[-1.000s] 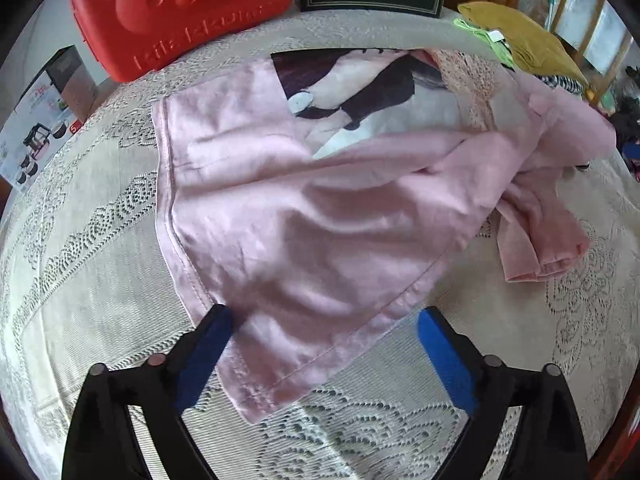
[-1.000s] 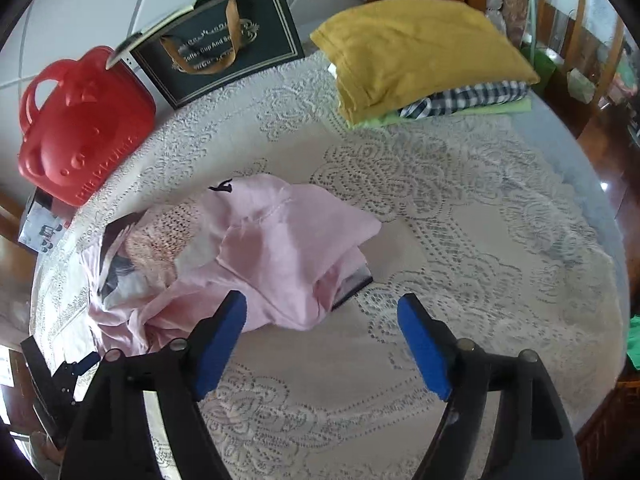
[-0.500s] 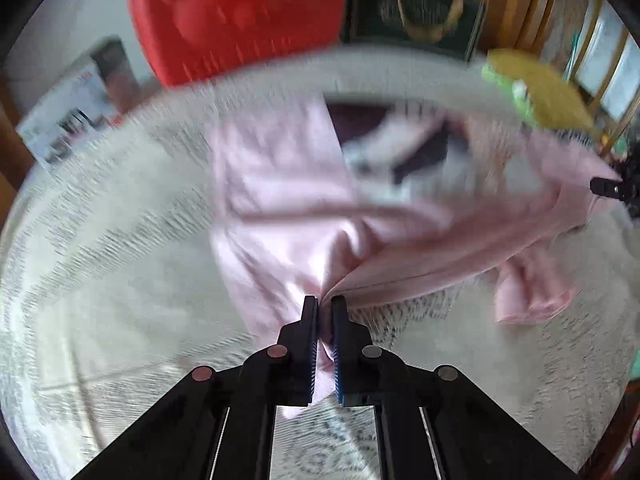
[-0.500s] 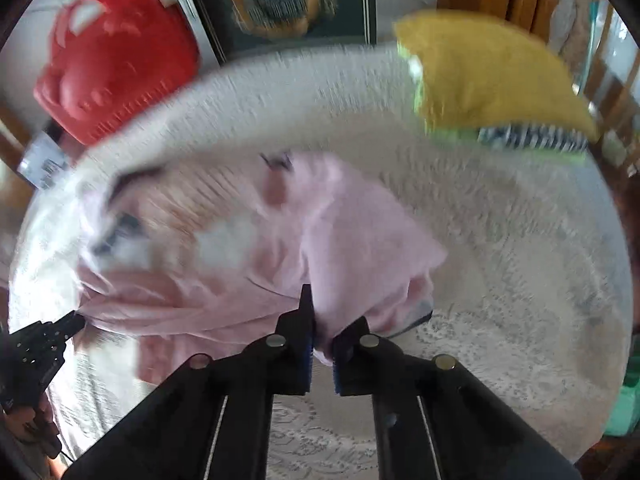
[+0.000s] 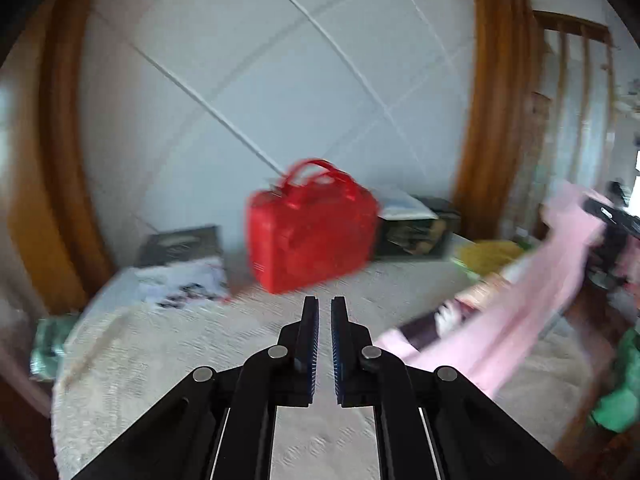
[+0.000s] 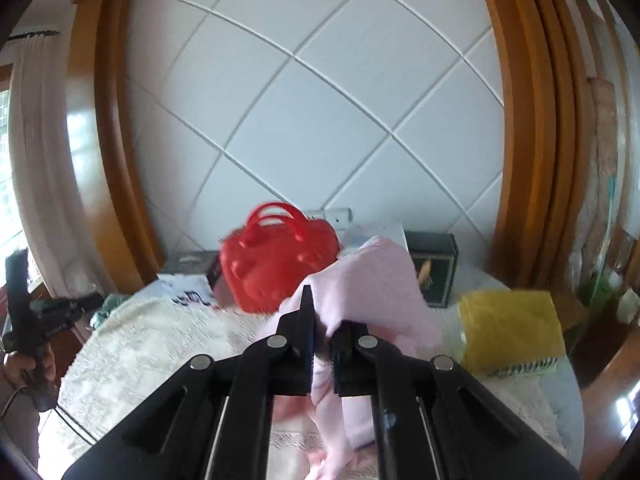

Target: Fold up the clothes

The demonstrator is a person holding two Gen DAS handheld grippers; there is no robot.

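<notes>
The soft, light pink shirt [image 6: 372, 276], lifted before the red bag [image 6: 276, 268], is pinched by the right claw [image 6: 322, 344]; the left claw [image 5: 325, 344] is pressed together, cloth unseen.

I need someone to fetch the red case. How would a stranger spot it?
Start at the white tiled wall behind the lace-covered table. The red case stands at the table's far edge against that wall, between two boxes. It alone is bright red, with looped handles on top.
</notes>
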